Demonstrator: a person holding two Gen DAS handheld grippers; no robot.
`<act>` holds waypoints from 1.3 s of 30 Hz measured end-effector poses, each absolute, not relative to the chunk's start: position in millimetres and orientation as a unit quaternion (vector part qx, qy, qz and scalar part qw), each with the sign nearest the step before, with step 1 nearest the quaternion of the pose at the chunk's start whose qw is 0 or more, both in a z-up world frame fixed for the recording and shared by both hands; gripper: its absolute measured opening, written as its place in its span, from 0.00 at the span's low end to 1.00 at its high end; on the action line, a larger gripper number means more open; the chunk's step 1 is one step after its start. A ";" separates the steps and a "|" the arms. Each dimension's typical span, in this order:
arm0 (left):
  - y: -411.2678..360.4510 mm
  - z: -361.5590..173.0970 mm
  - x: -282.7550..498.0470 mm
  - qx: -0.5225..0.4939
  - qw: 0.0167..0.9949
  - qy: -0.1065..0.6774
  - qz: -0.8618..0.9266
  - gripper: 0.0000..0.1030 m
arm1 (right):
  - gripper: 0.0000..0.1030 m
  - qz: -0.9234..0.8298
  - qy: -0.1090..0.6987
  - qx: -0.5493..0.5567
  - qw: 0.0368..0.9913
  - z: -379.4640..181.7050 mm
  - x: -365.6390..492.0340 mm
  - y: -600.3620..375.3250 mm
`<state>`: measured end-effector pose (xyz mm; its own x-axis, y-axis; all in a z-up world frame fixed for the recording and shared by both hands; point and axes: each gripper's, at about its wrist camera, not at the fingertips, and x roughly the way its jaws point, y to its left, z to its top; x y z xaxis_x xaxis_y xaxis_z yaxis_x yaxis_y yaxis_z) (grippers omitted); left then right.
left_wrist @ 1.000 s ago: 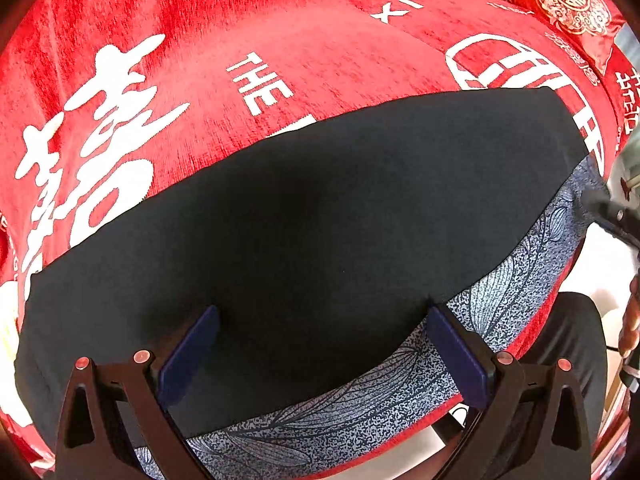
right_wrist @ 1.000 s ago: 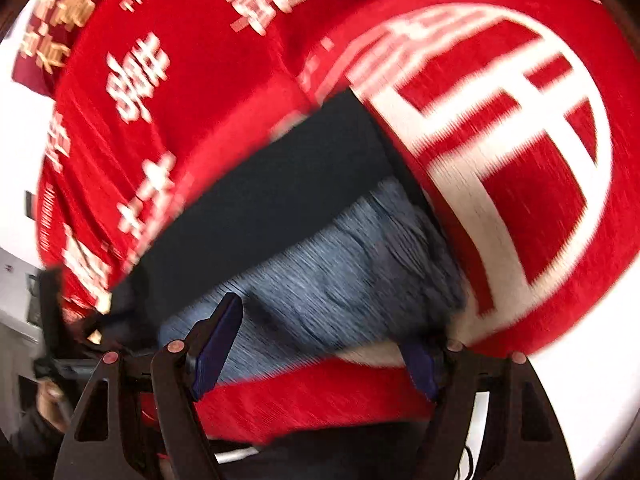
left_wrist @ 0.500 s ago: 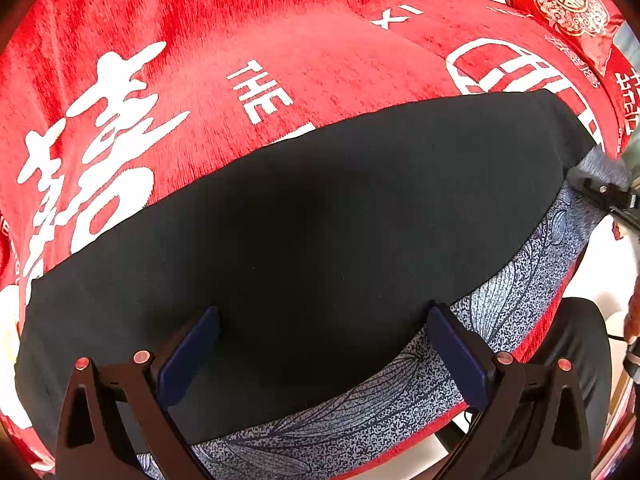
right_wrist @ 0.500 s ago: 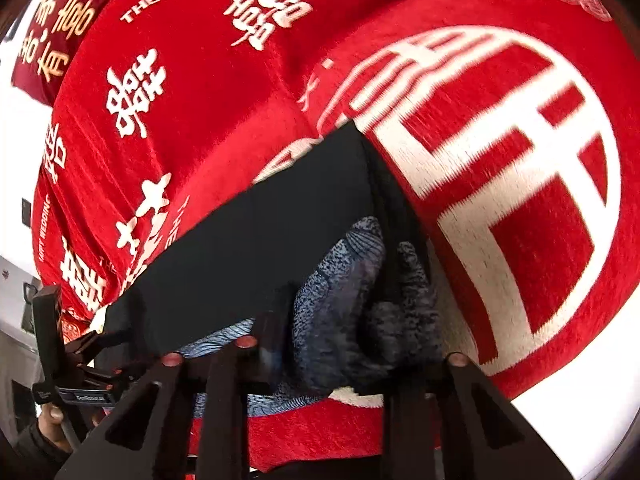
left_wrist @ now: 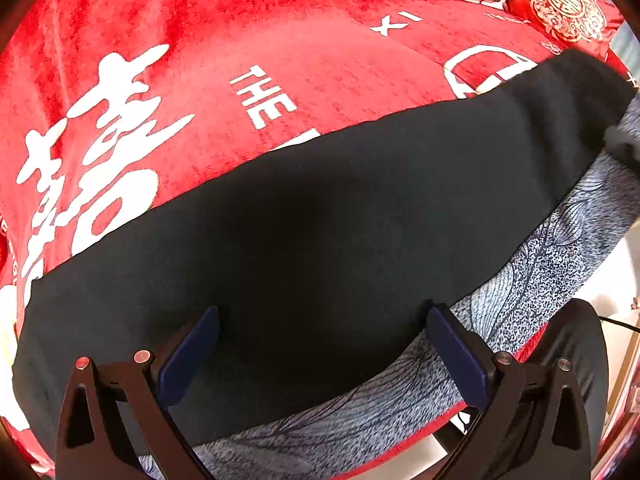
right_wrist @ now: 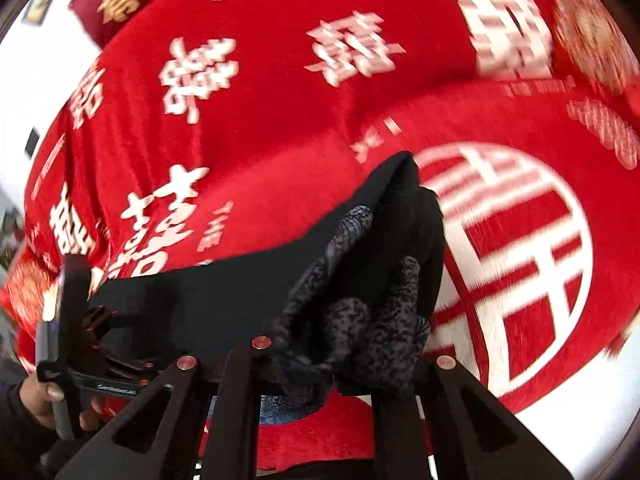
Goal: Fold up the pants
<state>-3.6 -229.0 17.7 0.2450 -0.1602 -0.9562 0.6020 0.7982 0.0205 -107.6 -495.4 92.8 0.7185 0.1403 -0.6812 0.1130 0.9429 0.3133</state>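
**Right gripper has the end of the pants, left one just parked**

So here's where I'm at with the fold. The pants (left_wrist: 320, 248) lie stretched sideways across the front edge of the red bedspread (left_wrist: 280, 48), black side up, with the grey leaf-print side (left_wrist: 532, 280) peeking out along the near edge. My right gripper (right_wrist: 316, 376) has just been closing and its jaws are now clamped on a bunched-up wad of the fabric at the right end; in the right wrist view I see both the black and the speckled grey layers crumpled between them. In the left wrist view that end (left_wrist: 592, 92) is up off the bed. Grabbing it at the very end makes sense to me: my guess is that I carry it over toward the other end and halve the length.

The left gripper (left_wrist: 320, 344) sits above the middle of the pants with its jaws spread wide and nothing pinched. I can't tell whether the pads rest on the cloth or float just over it. I read it as an anchor spot, ready to pin the fabric so that it doesn't slide along when the right end travels. The hand (right_wrist: 48, 396) that holds it shows at the left edge of the right wrist view.

Containers: none in view, no basket or box anywhere, only bedspread and a red cushion (left_wrist: 568, 4) at the far right corner.
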 end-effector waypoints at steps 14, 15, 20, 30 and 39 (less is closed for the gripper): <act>-122.9 46.8 12.3 0.119 0.789 0.561 -0.222 1.00 | 0.13 0.107 0.355 0.048 0.927 155.7 -92.0 -346.6; -106.3 48.8 14.4 0.106 0.792 0.560 -0.218 1.00 | 0.13 0.120 0.355 0.037 0.926 157.3 -89.6 -331.6; -53.4 57.5 31.3 0.065 0.799 0.564 -0.196 1.00 | 0.13 0.174 0.355 -0.001 0.919 163.3 -84.2 -270.1; 21.1 56.2 40.7 0.018 0.803 0.569 -0.178 0.99 | 0.13 0.250 0.399 -0.081 0.878 118.9 -70.9 -144.0; 64.9 38.3 47.5 0.057 0.806 0.581 -0.093 0.99 | 0.13 0.233 0.441 -0.145 0.855 58.4 -66.1 -116.2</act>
